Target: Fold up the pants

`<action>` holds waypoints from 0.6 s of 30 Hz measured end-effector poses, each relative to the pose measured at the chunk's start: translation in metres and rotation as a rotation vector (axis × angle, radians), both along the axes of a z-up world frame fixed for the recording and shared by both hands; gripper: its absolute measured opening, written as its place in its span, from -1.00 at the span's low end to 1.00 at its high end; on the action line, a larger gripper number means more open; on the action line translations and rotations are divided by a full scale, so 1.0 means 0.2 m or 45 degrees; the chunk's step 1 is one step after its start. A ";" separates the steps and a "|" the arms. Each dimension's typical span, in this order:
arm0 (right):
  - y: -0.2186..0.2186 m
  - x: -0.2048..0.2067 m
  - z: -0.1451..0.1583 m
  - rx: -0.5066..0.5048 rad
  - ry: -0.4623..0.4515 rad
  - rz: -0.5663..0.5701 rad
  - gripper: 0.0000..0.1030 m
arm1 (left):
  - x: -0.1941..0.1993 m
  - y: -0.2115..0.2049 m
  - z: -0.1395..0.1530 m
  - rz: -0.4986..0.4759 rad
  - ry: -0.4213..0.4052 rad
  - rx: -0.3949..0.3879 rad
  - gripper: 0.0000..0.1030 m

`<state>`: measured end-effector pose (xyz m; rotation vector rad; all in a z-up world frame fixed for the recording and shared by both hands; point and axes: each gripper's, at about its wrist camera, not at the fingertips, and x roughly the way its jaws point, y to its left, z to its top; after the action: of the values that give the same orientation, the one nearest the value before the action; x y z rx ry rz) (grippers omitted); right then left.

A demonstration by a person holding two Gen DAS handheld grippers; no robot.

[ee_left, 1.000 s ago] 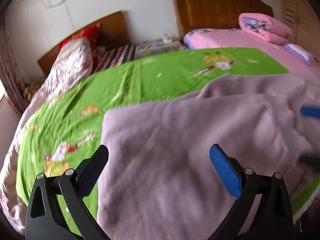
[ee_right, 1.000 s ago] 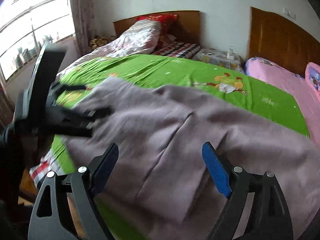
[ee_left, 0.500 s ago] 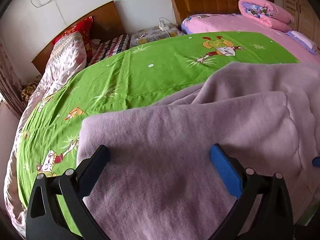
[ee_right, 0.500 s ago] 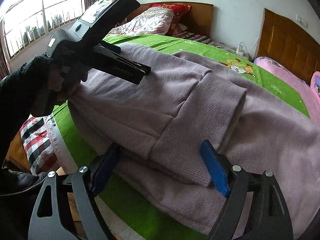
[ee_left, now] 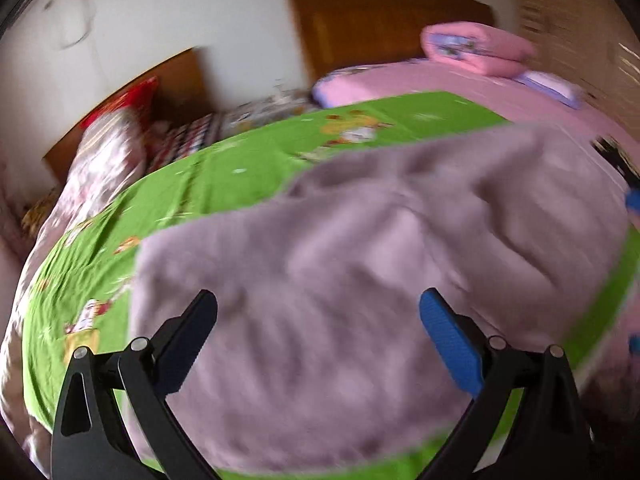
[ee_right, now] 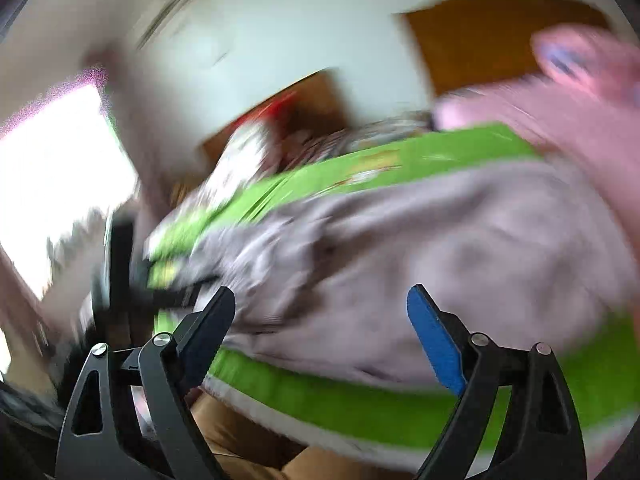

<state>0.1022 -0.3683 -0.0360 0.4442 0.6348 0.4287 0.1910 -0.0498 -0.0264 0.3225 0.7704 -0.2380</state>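
Observation:
The mauve fleece pants lie bunched in folds on the green cartoon bedsheet near the bed's front edge. My left gripper is open and empty, hovering just above the pants. My right gripper is open and empty, above the pants at the bed's edge. The right wrist view is heavily blurred. The left gripper shows there as a dark blur at the left. The right gripper's blue pad peeks in at the right edge of the left wrist view.
A quilt roll and red pillow lie at the headboard. A second bed with pink bedding stands to the right. A bright window is at the left. The brown floor shows below the bed edge.
Both grippers have pulled back and up from the pants, staying open. The right wrist view swung sharply and blurred. The pants lie more spread on the sheet.

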 end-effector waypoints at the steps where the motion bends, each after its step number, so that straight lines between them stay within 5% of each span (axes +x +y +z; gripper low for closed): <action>1: -0.08 -0.03 -0.01 0.040 0.023 -0.039 0.67 | -0.02 -0.02 -0.02 -0.013 0.010 0.006 0.97; 4: -0.31 -0.15 -0.10 0.131 0.129 -0.173 0.68 | -0.06 -0.04 -0.15 -0.045 0.086 0.027 0.97; 7: -0.41 -0.18 -0.19 0.115 0.215 -0.273 0.68 | -0.04 0.03 -0.20 -0.031 0.123 -0.099 0.97; 18: -0.48 0.15 -0.32 0.233 0.466 -0.370 0.77 | -0.03 0.05 -0.22 -0.042 0.113 -0.119 0.97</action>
<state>0.1329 -0.4636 -0.0999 0.7883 0.8731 0.1272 0.1860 -0.0401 -0.0699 0.2375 0.8392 -0.3200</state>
